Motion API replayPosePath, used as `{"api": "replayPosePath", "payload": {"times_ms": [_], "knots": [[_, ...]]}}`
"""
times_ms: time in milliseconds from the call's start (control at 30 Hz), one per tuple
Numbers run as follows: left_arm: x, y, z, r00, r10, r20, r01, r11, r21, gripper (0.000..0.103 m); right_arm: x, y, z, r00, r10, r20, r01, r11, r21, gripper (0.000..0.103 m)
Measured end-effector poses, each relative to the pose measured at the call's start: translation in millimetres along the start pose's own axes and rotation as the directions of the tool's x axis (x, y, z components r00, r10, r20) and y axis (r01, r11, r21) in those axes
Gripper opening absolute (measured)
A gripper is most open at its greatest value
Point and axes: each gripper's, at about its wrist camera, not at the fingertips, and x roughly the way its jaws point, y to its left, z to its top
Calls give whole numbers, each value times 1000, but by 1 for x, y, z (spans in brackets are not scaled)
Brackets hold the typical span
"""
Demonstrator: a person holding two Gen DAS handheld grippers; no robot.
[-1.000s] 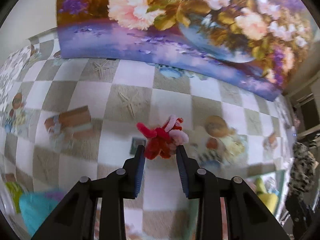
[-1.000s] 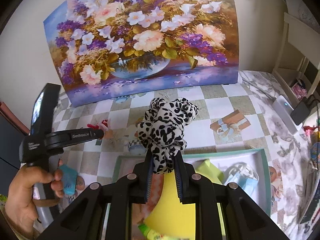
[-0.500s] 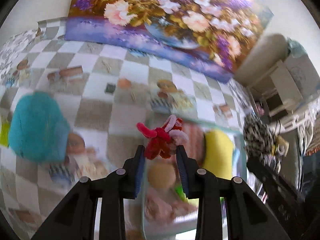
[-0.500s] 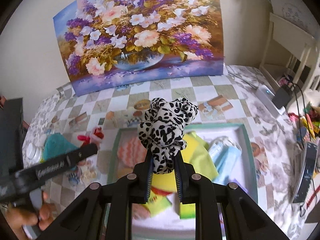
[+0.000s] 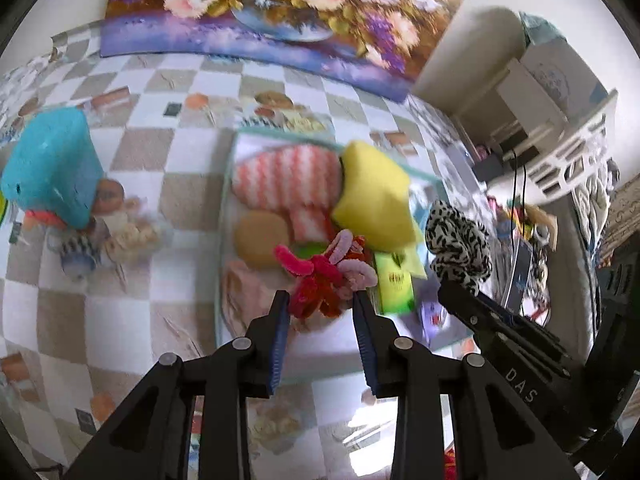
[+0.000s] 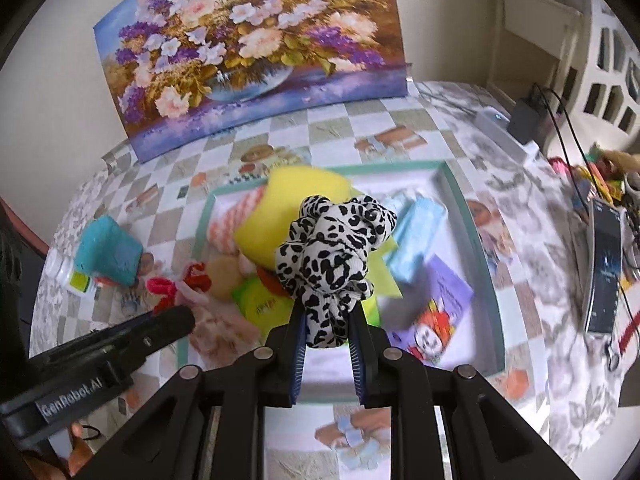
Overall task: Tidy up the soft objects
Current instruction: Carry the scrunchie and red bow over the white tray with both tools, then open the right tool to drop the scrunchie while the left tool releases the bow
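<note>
Both grippers have travelled from over the bare checked tablecloth to above the shallow teal-rimmed tray [image 6: 476, 240], each keeping its load. Nearest in the left wrist view, the left gripper [image 5: 322, 300] has its blue-padded jaws partly closed on a fuzzy red and pink bundle of twisted pipe-cleaner pieces [image 5: 326, 276], held over the tray's near left part. To its right, the right gripper [image 6: 328, 328], jaws narrowly set, clamps a black-and-white leopard-print fabric scrunchie [image 6: 332, 252] above the tray's middle. Below them lie a purple printed card [image 6: 436, 308], a lime-green packet [image 6: 264, 304], a round tan puff [image 5: 262, 238], a yellow cloth [image 5: 374, 196], a pink-and-white striped knit [image 5: 286, 176] and a pale blue folded cloth [image 6: 416, 236]. Left of the tray, a turquoise sponge block [image 5: 54, 168] sits on the checked tablecloth [image 5: 132, 184]. Farthest, a flower painting [image 6: 248, 48] leans against the wall.
</note>
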Motion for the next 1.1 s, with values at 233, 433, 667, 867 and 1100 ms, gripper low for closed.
{"api": "replayPosePath", "payload": {"times_ms": [233,433,667,867,1100], "knots": [[16,-10,-8,999,17,-43,-15,999,41,33,21,-7,-10,997,-1,-77,2,1000,7,21],[30,-11,-5,996,20,-88,-17,999,44,34,48,-12,-17,985,-5,-170,7,1000,11,21],[38,-11,-2,992,-4,-129,6,1000,16,47,55,-14,-19,981,-9,-192,12,1000,16,24],[25,-7,-2,994,-21,-110,19,1000,-14,52,50,-10,-17,982,-36,-188,36,999,-4,28],[5,3,2,997,61,-46,-61,998,-14,53,42,-9,-16,984,-57,-170,53,998,-24,44]]}}
